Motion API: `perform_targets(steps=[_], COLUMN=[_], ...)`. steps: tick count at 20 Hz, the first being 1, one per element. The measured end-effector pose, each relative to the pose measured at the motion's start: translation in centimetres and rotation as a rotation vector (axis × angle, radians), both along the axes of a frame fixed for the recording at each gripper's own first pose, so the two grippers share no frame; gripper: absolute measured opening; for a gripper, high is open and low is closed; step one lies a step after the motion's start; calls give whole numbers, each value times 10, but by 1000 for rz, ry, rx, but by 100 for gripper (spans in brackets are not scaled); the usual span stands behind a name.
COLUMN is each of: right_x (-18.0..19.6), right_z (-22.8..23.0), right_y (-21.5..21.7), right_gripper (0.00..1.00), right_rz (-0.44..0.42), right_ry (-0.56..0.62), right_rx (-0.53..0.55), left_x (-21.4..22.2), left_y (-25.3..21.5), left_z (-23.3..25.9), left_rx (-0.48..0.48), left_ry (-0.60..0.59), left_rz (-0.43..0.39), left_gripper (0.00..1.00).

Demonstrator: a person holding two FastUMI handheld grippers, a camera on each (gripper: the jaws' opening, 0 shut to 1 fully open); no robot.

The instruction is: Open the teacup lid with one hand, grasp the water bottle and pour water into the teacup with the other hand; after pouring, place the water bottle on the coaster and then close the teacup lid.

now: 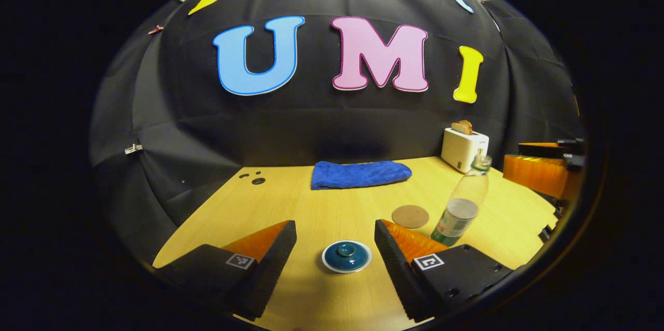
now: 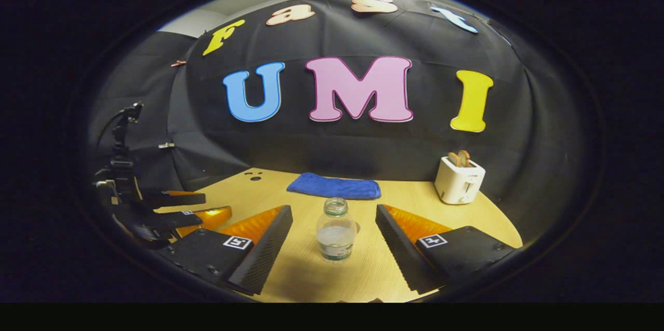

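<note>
Teacup lid (image 1: 346, 256) sits on the desk (image 1: 321, 206) between the spread fingers of the left tool (image 1: 335, 245); the cup beneath is hard to make out. Rightward, coaster (image 1: 410, 216) lies bare, water bottle (image 2: 336, 230) stands ungrasped inside the released right tool (image 2: 334, 235). Everything remains.

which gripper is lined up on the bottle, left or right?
The right gripper: the water bottle stands centred between its open fingers. The left gripper instead frames the lidded teacup, with the bottle off to its side.
</note>
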State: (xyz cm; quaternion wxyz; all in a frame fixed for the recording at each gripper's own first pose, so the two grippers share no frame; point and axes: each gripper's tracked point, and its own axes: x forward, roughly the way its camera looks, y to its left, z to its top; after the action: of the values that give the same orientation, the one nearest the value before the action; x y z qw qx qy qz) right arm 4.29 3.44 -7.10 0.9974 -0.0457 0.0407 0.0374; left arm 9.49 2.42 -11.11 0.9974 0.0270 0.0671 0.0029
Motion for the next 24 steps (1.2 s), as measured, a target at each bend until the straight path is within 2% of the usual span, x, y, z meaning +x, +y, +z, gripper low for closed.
perform_targets(steps=[4, 7, 8, 9, 18, 19, 21, 22, 23, 24], right_x=[4, 4, 6, 8, 20, 21, 21, 22, 23, 23], right_z=[-29, -51, -56, -63, -83, -85, -87, -88, -90, -91], right_y=[-1, -3, -3, -5, -6, -6, -6, -6, -5, -5], right_gripper=[100, 100, 100, 100, 100, 100, 100, 100, 100, 100], right_rz=[2, 7, 5, 3, 4, 6, 7, 7, 6, 5], right_ry=[28, 59, 64, 74, 97, 101, 107, 105, 106, 106], right_rx=[-24, -29, -28, -26, -9, -10, -5, -2, -2, -2], left_x=[23, 36, 40, 42, 55, 56, 56, 56, 55, 55], left_y=[-7, -13, -14, -14, -17, -17, -19, -19, -18, -19], left_z=[-34, -56, -61, -66, -84, -86, -85, -85, -86, -86], left_rx=[33, 33, 35, 37, 51, 49, 42, 41, 42, 45], left_ry=[25, 38, 42, 46, 62, 68, 63, 64, 61, 62], left_rz=[-32, -56, -57, -57, -65, -66, -68, -69, -70, -73], left_gripper=[94, 89, 80, 75, 59, 48, 61, 44, 51, 50])
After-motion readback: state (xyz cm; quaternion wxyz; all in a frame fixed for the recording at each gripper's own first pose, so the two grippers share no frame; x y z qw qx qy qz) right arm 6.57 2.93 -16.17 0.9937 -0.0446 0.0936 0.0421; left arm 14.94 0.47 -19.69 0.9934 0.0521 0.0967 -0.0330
